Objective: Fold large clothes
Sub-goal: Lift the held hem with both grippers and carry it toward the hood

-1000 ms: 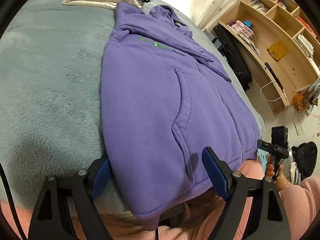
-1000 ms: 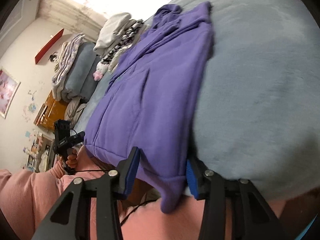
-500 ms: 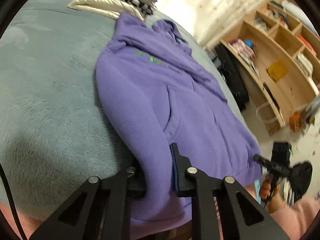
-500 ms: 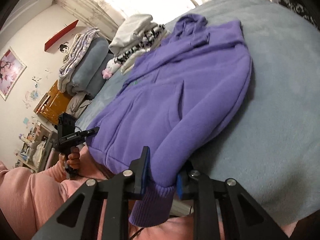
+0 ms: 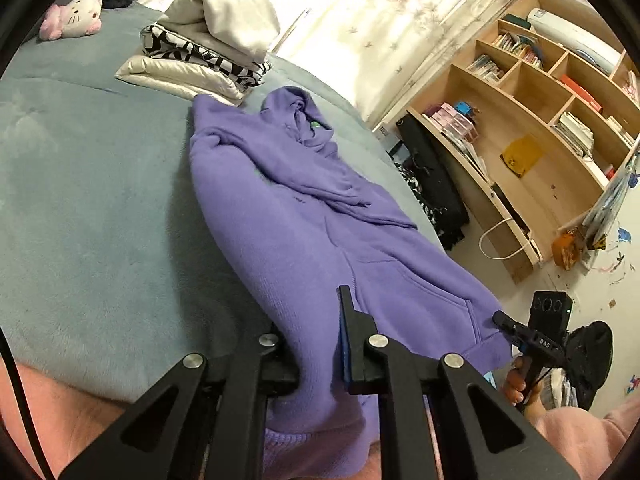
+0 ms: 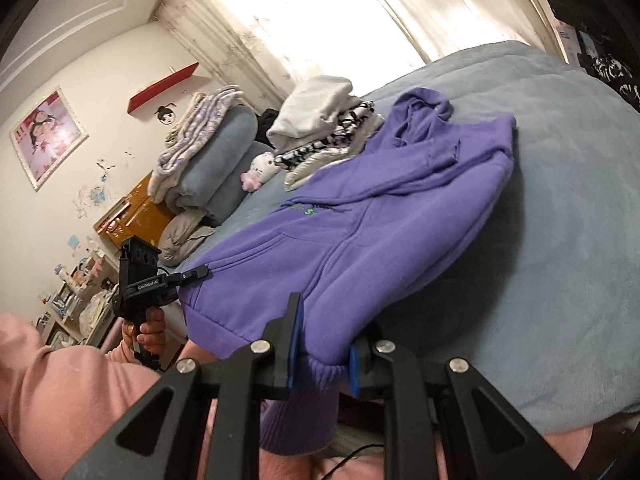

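Observation:
A purple hoodie (image 5: pixel 300 208) lies front up on the grey-blue bed (image 5: pixel 100 200), hood at the far end. My left gripper (image 5: pixel 316 320) is closing its jaws on the bottom hem near one corner, pads pressing the fabric, which is lifted off the bed. In the right wrist view the hoodie (image 6: pixel 380 220) rises toward my right gripper (image 6: pixel 324 336), whose jaws are closing on the hem's other corner, ribbed cuff hanging below. Each view shows the other gripper: the right one (image 5: pixel 504 320) and the left one (image 6: pixel 188 276), both at the hem.
Folded clothes (image 5: pixel 208 48) are stacked beyond the hood, a plush toy (image 5: pixel 74 16) behind them. A wooden shelf unit (image 5: pixel 540 140) and a black bag (image 5: pixel 432 184) stand beside the bed. Rolled blankets (image 6: pixel 208 160) lie at the bed's head (image 6: pixel 560 240).
Both grippers went from open around the hem to shut on it. Both then rose, lifting the hoodie's lower edge off the bed.

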`<state>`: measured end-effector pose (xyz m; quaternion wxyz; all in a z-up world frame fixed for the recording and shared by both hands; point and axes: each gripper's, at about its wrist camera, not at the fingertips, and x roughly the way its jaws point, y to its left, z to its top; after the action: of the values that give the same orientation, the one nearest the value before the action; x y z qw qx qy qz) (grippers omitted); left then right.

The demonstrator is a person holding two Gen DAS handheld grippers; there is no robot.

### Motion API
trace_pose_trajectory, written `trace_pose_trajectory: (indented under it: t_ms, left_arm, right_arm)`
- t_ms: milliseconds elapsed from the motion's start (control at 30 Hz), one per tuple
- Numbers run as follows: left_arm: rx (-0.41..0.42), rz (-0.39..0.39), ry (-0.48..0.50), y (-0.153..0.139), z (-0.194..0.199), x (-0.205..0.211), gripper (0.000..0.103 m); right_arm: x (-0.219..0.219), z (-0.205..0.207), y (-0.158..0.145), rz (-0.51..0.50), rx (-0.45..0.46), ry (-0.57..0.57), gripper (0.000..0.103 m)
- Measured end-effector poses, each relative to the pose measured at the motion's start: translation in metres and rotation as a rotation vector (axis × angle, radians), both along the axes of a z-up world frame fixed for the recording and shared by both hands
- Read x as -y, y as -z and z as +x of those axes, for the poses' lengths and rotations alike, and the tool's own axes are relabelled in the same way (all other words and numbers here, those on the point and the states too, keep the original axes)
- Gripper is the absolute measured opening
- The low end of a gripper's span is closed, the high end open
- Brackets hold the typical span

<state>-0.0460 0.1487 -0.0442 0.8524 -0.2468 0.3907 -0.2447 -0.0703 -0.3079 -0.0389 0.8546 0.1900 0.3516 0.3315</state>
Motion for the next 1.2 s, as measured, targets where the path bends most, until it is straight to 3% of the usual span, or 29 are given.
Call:
trace_pose_trajectory:
  t_ms: [133, 267, 433, 567, 633, 667, 733, 767, 800, 933, 1200]
  left_arm:
    - [-0.048, -0.069, -0.049, -0.007, 0.006, -0.017, 0.01]
    - [-0.084, -0.151, -0.126, -0.016, 0.032, -0.038, 0.01]
    - [-0.07, -0.185, -0.147, -0.032, 0.092, -0.042, 0.012]
    - [-0.037, -0.141, -0.163, -0.043, 0.169, -0.033, 0.015]
    - [-0.051, -0.131, -0.197, -0.04, 0.203, -0.031, 0.025]
    - [-0.07, -0.14, -0.211, -0.033, 0.224, -0.031, 0.032]
    - [-0.125, -0.167, -0.243, -0.017, 0.261, -0.033, 0.051]
    - [-0.131, -0.157, -0.296, -0.009, 0.279, -0.036, 0.066]
    - [-0.128, -0.146, -0.339, -0.005, 0.288, -0.039, 0.073]
    - [-0.16, -0.11, -0.406, 0.021, 0.323, -0.051, 0.074]
    - [-0.176, 0.203, -0.296, 0.06, 0.358, -0.031, 0.073]
  right_arm:
    - [0.016, -0.001, -0.007, 0.072, -0.017, 0.034, 0.018]
    - [0.042, 0.023, -0.018, 0.199, -0.048, 0.14, 0.018]
    - [0.068, 0.086, -0.028, 0.313, -0.109, 0.253, 0.018]
    - [0.07, 0.16, -0.037, 0.336, -0.149, 0.303, 0.023]
    - [0.071, 0.199, -0.036, 0.338, -0.175, 0.328, 0.031]
    - [0.071, 0.222, -0.032, 0.359, -0.206, 0.347, 0.045]
    - [0.072, 0.256, -0.02, 0.402, -0.25, 0.385, 0.066]
    - [0.073, 0.271, -0.013, 0.413, -0.261, 0.418, 0.07]
    - [0.073, 0.283, -0.007, 0.402, -0.264, 0.455, 0.07]
    - [0.07, 0.309, 0.015, 0.314, -0.28, 0.489, 0.07]
    - [0.077, 0.338, 0.048, 0.047, -0.29, 0.508, 0.07]
